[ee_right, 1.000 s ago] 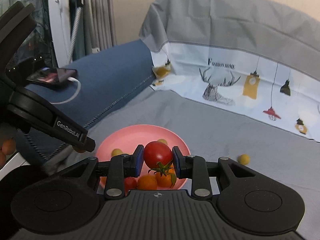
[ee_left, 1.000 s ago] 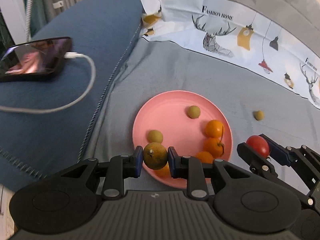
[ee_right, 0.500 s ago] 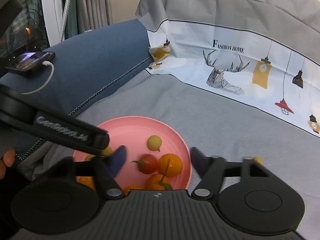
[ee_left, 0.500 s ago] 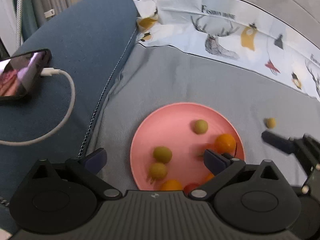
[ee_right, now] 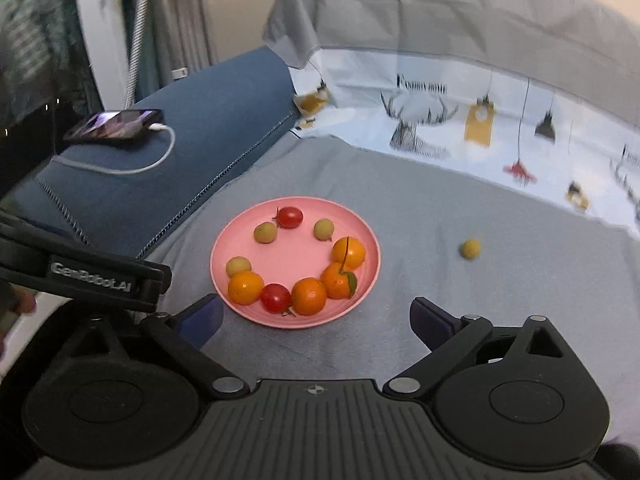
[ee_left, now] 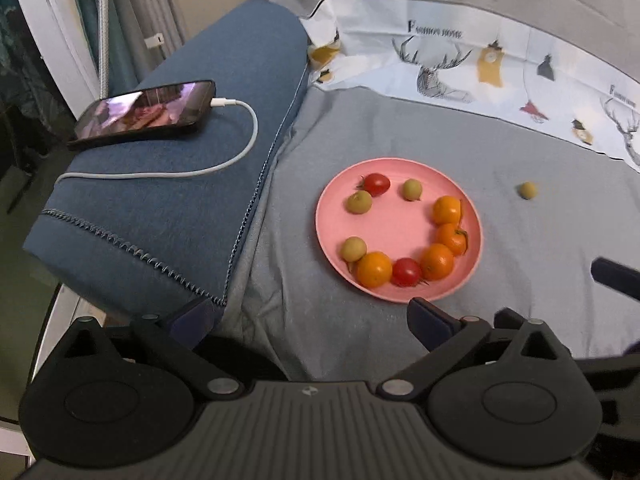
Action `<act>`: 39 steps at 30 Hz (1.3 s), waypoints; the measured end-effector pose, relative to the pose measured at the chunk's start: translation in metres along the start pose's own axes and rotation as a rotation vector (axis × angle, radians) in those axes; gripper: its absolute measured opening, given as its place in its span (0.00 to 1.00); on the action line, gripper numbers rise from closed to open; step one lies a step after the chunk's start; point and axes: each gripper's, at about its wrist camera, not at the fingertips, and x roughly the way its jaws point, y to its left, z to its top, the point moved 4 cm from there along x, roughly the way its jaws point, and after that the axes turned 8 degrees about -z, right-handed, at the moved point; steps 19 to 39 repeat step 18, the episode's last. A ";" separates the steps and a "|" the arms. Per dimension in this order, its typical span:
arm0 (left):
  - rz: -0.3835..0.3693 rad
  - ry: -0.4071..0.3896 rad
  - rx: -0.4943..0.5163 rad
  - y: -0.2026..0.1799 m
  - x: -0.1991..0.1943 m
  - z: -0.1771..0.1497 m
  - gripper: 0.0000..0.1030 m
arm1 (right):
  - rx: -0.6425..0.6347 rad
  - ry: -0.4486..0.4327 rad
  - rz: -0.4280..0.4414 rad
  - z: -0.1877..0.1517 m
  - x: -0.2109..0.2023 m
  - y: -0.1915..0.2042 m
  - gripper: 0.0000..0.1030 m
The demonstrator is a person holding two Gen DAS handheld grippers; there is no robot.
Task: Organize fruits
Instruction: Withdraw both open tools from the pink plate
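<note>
A phone (ee_left: 146, 114) lies plugged in on the blue cushion (ee_left: 168, 184) at far left. The left hand-held gripper (ee_left: 310, 318) hangs wide open and empty. Just beyond it the pink plate (ee_left: 400, 226) holds oranges, two tomatoes and small green fruits. The right hand-held gripper (ee_right: 316, 318), jaws just opened, grips nothing. One green fruit (ee_right: 470, 249) sits alone on the grey sheet (ee_right: 460, 320), right.

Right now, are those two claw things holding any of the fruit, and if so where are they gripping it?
Nothing is held. The left gripper and the right gripper both stand open and empty, above the grey cloth.
</note>
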 end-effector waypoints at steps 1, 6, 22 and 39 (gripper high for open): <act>0.015 -0.008 0.005 -0.002 -0.004 -0.003 1.00 | -0.005 -0.004 -0.010 -0.001 -0.004 0.000 0.96; -0.005 -0.043 -0.004 -0.008 -0.028 -0.014 1.00 | -0.013 -0.041 -0.043 -0.005 -0.028 -0.001 0.97; 0.019 -0.102 -0.007 -0.011 -0.055 -0.025 1.00 | -0.027 -0.092 -0.036 -0.008 -0.053 0.002 0.97; 0.019 -0.102 -0.007 -0.011 -0.055 -0.025 1.00 | -0.027 -0.092 -0.036 -0.008 -0.053 0.002 0.97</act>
